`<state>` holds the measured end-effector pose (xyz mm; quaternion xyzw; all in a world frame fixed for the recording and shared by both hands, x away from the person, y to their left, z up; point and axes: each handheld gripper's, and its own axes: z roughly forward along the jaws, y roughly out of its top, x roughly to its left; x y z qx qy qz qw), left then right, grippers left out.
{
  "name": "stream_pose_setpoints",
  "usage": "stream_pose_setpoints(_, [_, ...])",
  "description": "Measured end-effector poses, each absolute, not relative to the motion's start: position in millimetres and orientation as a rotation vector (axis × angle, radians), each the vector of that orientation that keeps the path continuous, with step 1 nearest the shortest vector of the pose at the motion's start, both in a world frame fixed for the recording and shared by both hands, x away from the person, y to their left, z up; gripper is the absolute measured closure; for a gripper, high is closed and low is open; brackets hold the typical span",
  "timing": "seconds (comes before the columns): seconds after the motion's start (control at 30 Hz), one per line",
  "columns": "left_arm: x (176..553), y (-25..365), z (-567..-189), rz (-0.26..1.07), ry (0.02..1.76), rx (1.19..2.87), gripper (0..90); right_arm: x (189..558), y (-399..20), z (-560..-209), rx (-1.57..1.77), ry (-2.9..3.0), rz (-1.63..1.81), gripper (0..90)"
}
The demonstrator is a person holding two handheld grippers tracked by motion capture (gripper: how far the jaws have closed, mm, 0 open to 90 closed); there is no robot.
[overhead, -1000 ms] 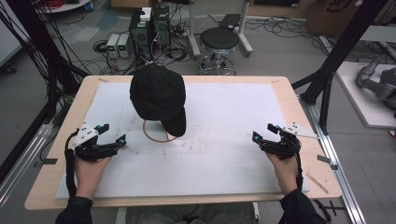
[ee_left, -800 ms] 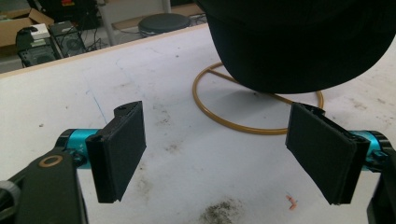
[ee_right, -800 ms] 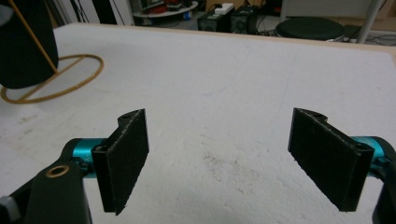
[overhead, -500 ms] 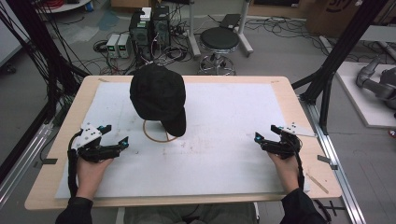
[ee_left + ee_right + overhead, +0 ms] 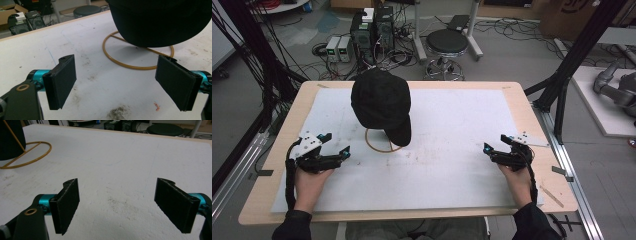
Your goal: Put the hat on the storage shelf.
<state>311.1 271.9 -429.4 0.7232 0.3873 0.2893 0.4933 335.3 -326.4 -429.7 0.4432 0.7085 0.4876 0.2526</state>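
Black cap (image 5: 380, 105) waits on its gold stand (image 5: 379, 142), untouched.
Left gripper (image 5: 335, 144) at eight o'clock, right gripper (image 5: 497, 143) at four, fingers released; grabbing is left.

A black cap (image 5: 380, 104) sits upright on a gold wire stand (image 5: 380, 141). The stand's ring base rests flat on the counter (image 5: 452, 150), left of centre.

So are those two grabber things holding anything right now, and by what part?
Nothing is held. The left hand-held gripper and the right hand-held gripper are both open over the table, apart from the black cap on its wire stand.
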Motion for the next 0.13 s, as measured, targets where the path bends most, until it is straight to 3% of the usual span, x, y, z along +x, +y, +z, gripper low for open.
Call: stream_pose_setpoints(0.13, [312.4, 271.5, -430.0, 0.701, 0.944, 1.755, 17.1, 335.5, -326.5, -429.4, 1.201, 1.924, 1.330, 19.4])
